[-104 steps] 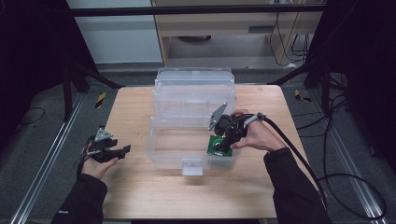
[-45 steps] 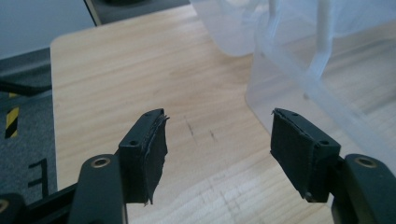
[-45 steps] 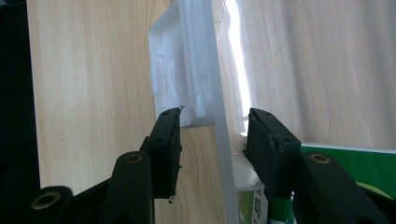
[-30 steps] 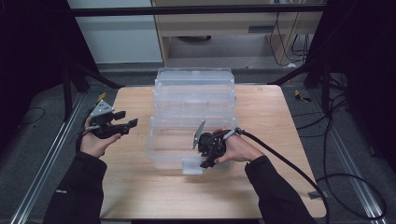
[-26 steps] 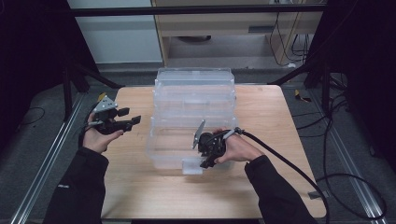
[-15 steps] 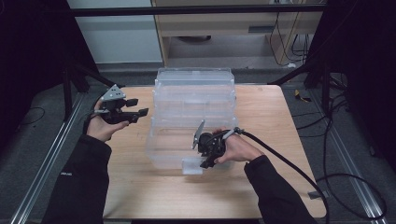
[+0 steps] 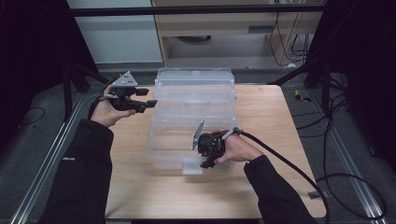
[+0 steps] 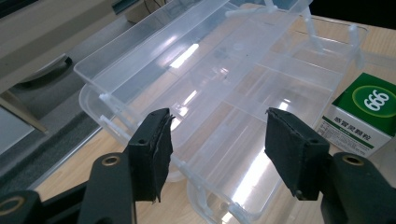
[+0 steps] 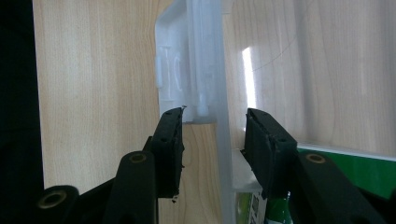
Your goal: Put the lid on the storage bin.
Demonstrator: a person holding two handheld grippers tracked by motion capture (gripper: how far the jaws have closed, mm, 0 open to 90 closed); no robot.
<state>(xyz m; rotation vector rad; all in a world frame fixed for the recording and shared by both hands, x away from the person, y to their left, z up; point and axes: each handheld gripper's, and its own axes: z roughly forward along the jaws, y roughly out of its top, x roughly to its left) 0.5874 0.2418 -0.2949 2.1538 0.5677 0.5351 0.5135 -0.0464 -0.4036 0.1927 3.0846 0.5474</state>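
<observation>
We see the wooden tabletop [image 7: 261,186] carrying a clear plastic organizer box [image 7: 194,112], its lid thrown back toward the far edge. Inside it, at the near right, lies a green and white carton [image 8: 362,114]. Our right gripper [image 7: 205,156] sits at the box's near wall, which runs between its spread fingers [image 9: 170,149] beside the white latch [image 7: 191,165]; we cannot tell whether they press on it. Our left gripper [image 7: 142,100] hangs just left of the box, its fingers [image 8: 152,151] released and lately narrowing on nothing. A black frame stands around the tabletop.
</observation>
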